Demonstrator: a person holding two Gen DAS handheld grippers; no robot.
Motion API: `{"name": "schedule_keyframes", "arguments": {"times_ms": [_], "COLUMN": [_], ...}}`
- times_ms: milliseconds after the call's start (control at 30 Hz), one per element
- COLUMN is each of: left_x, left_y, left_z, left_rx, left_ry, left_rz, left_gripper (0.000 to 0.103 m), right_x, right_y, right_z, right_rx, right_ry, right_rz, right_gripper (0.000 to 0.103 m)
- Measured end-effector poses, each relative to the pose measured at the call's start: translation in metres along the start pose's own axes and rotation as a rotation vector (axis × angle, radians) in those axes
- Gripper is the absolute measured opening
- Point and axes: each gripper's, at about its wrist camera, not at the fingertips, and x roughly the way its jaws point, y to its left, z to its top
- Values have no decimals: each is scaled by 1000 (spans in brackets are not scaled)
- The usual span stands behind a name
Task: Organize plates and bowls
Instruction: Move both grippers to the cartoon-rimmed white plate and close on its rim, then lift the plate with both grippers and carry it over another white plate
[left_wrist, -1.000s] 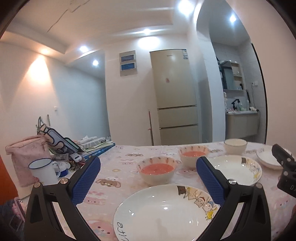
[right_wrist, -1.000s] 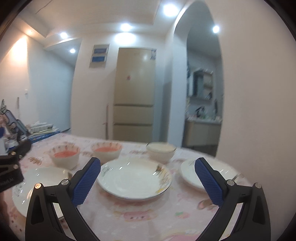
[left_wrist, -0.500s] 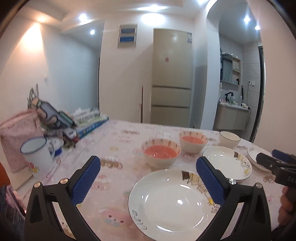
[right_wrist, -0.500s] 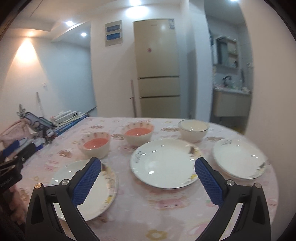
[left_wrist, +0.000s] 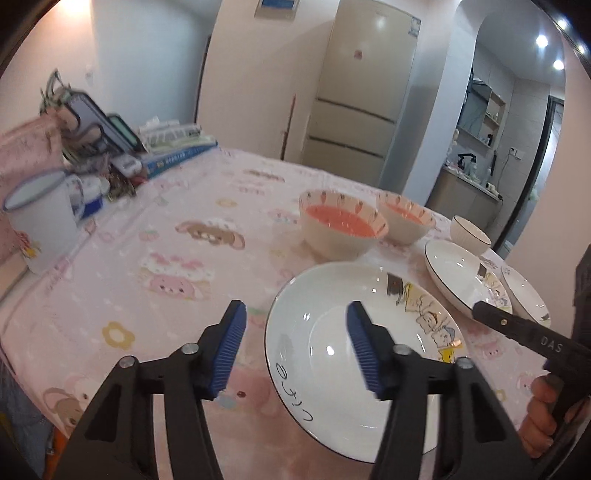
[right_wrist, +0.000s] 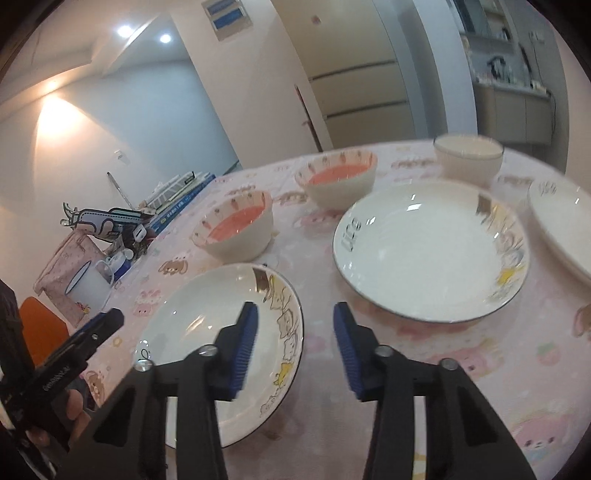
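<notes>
Near plate (left_wrist: 369, 332) flat on tablecloth (left_wrist: 177, 258), straddled at opposite rims, not yet gripped.

Left gripper (left_wrist: 293, 347) and right gripper (right_wrist: 295, 345) both spread apart, holding nothing. Glazed ceramic: judged stiff, slick, moderately heavy, chip-prone. Best taken at the raised rim, pads above and below the lip. Second plate (right_wrist: 428, 251) and orange-lined bowls (right_wrist: 236, 229) just beyond.

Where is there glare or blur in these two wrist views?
Left wrist view: ceiling-light glints on the near white cartoon-print plate, and the white enamel mug is smeared. Right wrist view: glints on the middle white plate, soft far white bowl, edges bent.
</notes>
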Motion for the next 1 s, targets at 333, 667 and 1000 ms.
{"name": "schedule_keyframes", "arguments": {"times_ms": [333, 667, 1000], "left_x": [33, 50, 33], "left_y": [29, 22, 12], "left_z": [-6, -13, -16], "left_rx": [-167, -209, -87], "left_ry": [145, 198, 128], "left_rz": [-75, -120, -45], "left_gripper": [36, 35, 15], "right_x": [44, 60, 47], "right_y": [-8, -11, -1], "right_z": [-12, -19, -20], "right_rx": [91, 131, 66], "right_ry": [140, 181, 113], "right_rz": [73, 114, 17], "right_gripper": [23, 23, 16]}}
